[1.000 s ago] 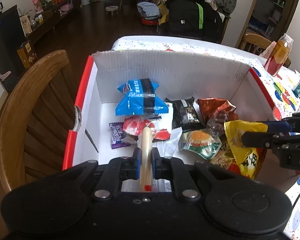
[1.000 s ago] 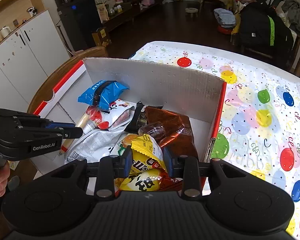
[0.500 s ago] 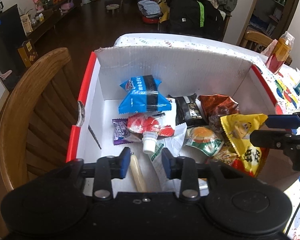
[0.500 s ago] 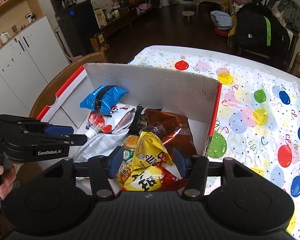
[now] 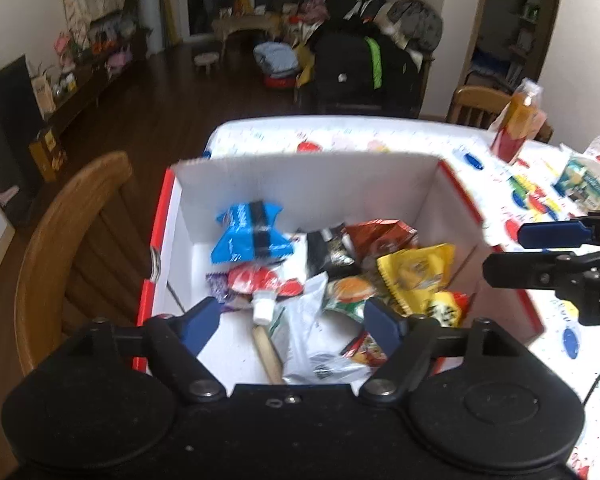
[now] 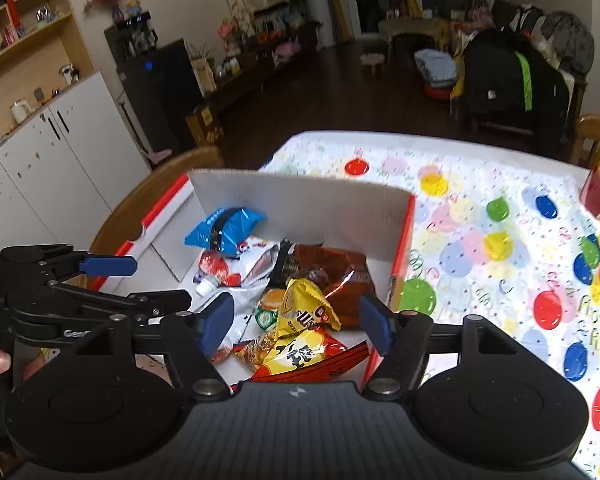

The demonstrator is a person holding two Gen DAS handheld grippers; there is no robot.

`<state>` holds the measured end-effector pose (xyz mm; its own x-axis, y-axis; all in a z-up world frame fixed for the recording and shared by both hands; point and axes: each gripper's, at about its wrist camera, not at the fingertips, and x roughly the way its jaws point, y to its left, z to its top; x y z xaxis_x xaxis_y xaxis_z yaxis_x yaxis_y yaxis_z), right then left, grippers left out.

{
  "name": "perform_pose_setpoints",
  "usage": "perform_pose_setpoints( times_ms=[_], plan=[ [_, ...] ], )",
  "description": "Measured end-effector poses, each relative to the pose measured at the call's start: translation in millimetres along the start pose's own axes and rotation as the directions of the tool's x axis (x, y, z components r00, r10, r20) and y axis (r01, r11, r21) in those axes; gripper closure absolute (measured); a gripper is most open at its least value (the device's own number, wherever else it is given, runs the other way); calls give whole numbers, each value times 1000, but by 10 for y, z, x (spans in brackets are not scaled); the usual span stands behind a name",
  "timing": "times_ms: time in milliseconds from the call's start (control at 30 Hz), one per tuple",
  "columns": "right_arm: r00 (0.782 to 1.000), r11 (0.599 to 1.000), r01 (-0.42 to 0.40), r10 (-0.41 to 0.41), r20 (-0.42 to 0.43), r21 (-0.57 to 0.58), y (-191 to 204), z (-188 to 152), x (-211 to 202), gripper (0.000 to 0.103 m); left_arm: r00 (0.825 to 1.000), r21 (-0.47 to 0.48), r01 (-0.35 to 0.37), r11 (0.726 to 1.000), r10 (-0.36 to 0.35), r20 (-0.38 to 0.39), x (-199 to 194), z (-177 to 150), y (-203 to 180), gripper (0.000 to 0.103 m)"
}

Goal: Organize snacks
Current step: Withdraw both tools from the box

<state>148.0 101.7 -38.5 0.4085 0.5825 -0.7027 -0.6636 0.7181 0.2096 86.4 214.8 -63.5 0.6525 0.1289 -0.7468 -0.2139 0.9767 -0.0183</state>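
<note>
Hovering over near edge of white cardboard box (image 5: pixel 312 184) on bench (image 6: pixel 480 240), left claw (image 5: pixel 292 318) spread wide, gripping nothing. Lying directly below gap at lower centre of frame: sausage stick (image 5: pixel 266 350), beside white pouch (image 5: pixel 306 332). Sitting further up: blue packet (image 5: pixel 250 236). Hanging above box's lower right part, right claw (image 6: pixel 296 320) also spread wide, empty; resting below and between its tips, yellow snack bag (image 6: pixel 304 310).
</note>
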Motion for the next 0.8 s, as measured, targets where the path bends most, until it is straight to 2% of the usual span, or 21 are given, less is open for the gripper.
perform_pose_setpoints(
  times_ms=[267, 500, 633, 800],
  plan=[
    [998, 1000, -7, 5, 60, 25, -9, -41, -320, 29, 997, -19, 20, 1000, -19, 75, -341, 3, -79, 11],
    [996, 999, -24, 22, 91, 21, 23, -126, -581, 29, 993, -38, 29, 999, -25, 112, -585, -39, -135, 5],
    [994, 1000, -11, 9, 107, 17, 69, -177, -677, 20, 991, -56, 46, 997, -38, 132, -703, -70, -148, 2],
    [991, 1000, -9, 7, 131, 17, 108, -230, -789, 19, 989, -75, 58, 995, -47, 140, -798, -123, -151, 1]
  ],
)
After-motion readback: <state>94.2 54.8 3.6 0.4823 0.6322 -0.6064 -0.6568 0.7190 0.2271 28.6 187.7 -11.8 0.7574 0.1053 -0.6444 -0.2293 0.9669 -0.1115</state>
